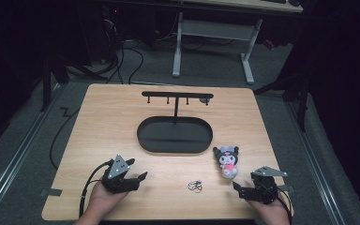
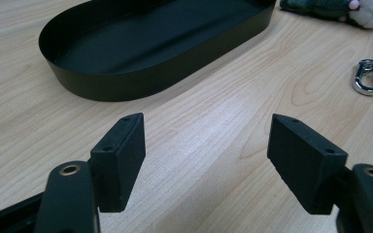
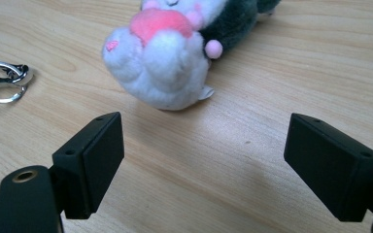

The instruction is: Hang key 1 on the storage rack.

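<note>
Both tools gape wide, holding nothing: left tool (image 1: 130,174) near tray (image 1: 145,140), right tool (image 1: 243,188) near plush toy (image 1: 228,161)

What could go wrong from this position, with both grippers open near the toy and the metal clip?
1. The keyring clip is thin and lies flat on the table, so the left gripper may slide over it.
2. The plush toy is soft and rounded; the right gripper might push it away rather than pinch it.
3. The hooks on the black stand look small, so hanging anything there may miss.

Black tongs (image 1: 130,174), grey triangular plates, trailing black cables.
</note>
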### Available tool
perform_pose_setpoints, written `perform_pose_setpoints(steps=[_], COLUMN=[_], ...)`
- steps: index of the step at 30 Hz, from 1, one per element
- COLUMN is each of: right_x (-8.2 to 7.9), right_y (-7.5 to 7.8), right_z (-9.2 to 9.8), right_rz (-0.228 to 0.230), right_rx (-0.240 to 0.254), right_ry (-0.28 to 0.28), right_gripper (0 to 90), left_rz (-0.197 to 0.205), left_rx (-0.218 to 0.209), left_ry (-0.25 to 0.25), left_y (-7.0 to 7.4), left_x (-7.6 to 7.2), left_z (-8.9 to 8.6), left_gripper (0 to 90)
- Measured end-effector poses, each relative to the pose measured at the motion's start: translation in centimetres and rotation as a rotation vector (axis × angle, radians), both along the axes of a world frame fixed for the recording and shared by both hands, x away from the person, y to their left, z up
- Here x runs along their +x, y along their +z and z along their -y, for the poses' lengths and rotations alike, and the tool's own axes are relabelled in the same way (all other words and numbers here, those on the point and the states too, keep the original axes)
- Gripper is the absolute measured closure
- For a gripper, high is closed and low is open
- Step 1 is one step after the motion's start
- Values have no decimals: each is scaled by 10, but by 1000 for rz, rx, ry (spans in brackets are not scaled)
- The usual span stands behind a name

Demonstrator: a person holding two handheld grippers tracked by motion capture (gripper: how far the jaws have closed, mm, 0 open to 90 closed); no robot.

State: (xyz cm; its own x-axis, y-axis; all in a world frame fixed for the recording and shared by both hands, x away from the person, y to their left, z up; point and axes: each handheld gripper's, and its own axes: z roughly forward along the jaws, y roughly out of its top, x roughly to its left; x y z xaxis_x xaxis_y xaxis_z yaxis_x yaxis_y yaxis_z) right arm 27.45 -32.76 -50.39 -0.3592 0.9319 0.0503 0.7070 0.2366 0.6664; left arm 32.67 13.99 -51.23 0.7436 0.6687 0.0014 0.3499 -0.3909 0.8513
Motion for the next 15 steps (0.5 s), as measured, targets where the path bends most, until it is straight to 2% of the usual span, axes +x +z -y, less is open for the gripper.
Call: perform_pose_setpoints(steps=[9,12,15], right_x=[6,9,12], right_y=[13,12,11], right_z=[-13,-16,-18], right_rz=[-29,-50,-90], right_rx=[-35,-46,-33], right_ry=[8,15,10], right_gripper=[136,138,148], left_rz=[9,8,6], left_rx=[-5,0,7], left_ry=[-17,-19,-23], left_y=[1,0,-1], left_x=[-3,-3,-3], left_z=[-2,-2,-2], left_gripper=[313,313,314])
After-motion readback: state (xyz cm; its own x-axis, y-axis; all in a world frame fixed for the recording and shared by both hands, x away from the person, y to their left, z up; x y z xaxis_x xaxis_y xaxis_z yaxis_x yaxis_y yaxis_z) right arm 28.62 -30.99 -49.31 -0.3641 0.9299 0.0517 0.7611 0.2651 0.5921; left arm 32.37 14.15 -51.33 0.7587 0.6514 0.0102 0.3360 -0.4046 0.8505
